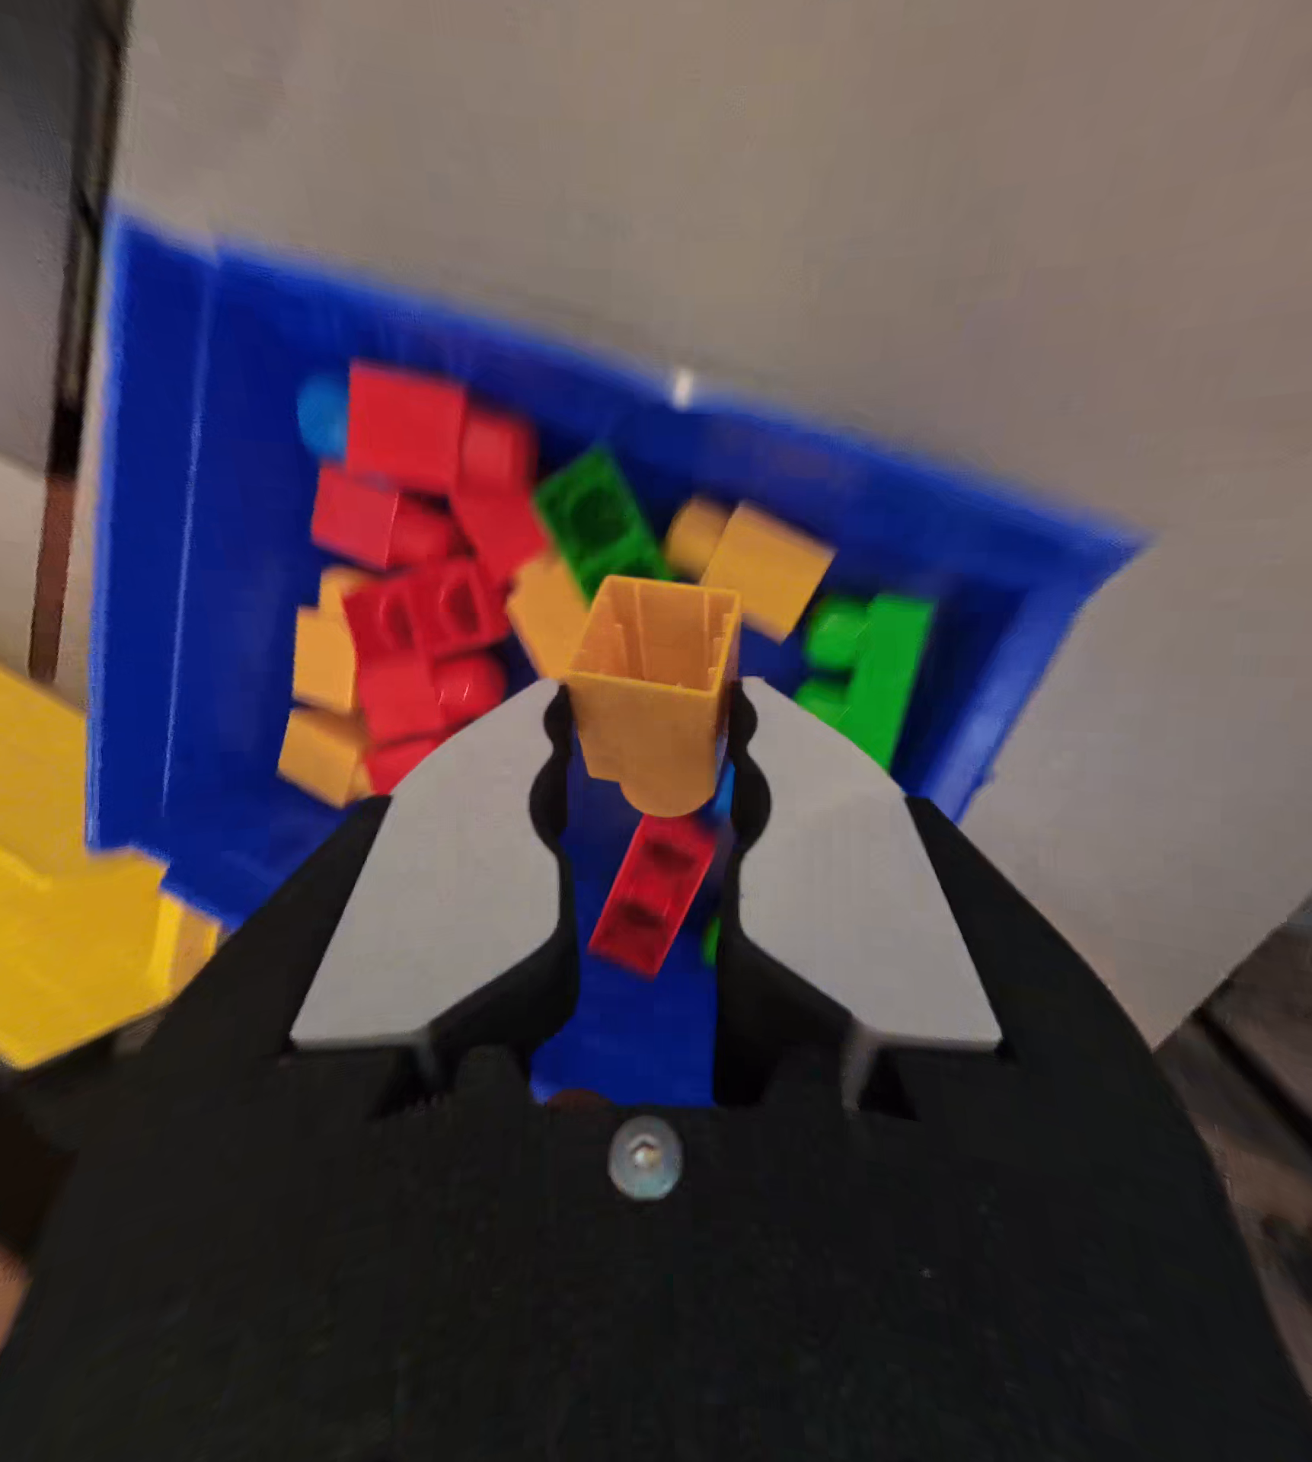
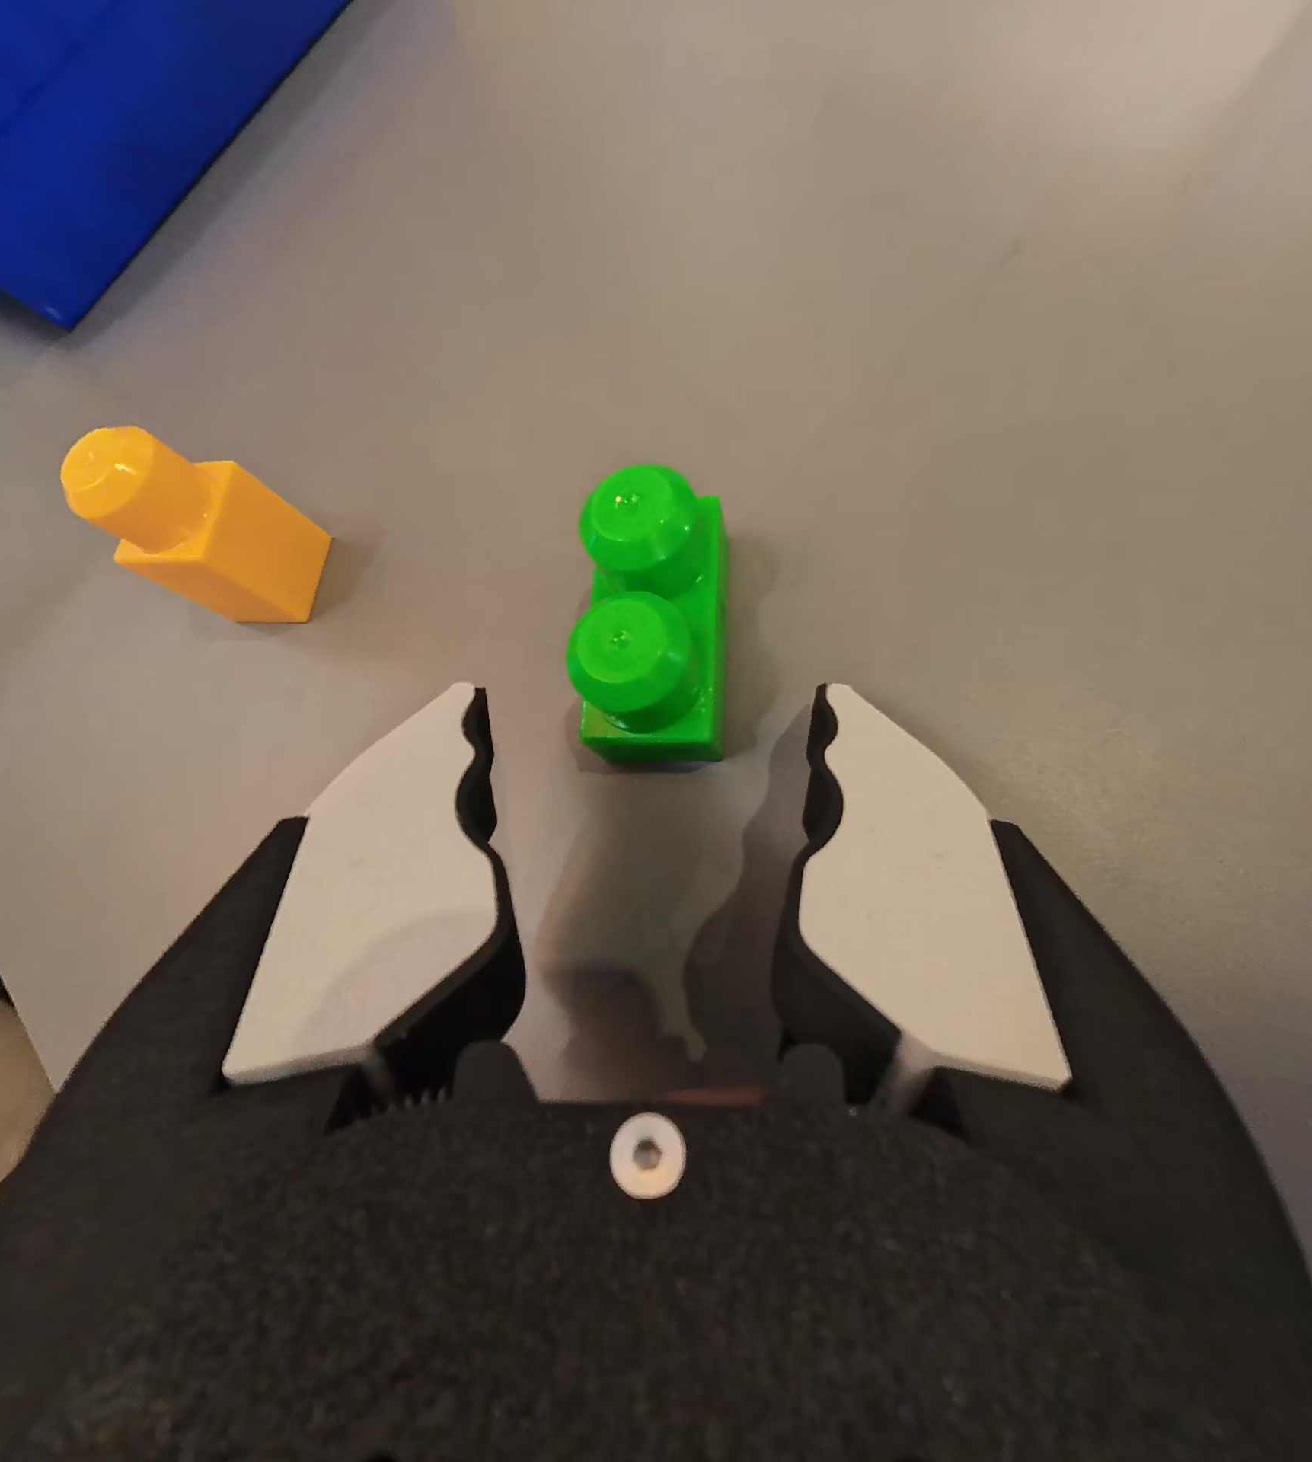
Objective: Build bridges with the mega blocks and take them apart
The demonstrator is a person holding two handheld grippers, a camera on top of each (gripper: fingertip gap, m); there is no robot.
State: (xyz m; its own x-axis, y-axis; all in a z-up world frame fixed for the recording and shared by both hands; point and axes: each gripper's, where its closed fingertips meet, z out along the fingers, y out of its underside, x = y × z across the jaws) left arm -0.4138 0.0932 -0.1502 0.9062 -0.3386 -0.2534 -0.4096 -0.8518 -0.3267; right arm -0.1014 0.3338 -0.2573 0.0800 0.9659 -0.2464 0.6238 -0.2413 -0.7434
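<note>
Jaws of the left gripper [image 1: 648, 700] pinched an orange block [image 1: 656, 704] above the blue bin [image 1: 154, 490], likely a bridge support; the right gripper [image 2: 648, 696] gaped empty before a green block [image 2: 656, 625].

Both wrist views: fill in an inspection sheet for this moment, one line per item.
Surface: plain grey tabletop, no spills or marks seen.
Job's things: green two-stud block and orange one-stud block stand apart on the table, studs up; blue bin holds loose red, orange and green blocks.
Clutter: yellow bin beside the blue one.
Grippers: left gripper shut on an orange block above the blue bin, hollow underside facing away; right gripper open, fingers either side of the green block's near end.
Cables: nothing seen.
Surroundings: dark floor past the table edge.
</note>
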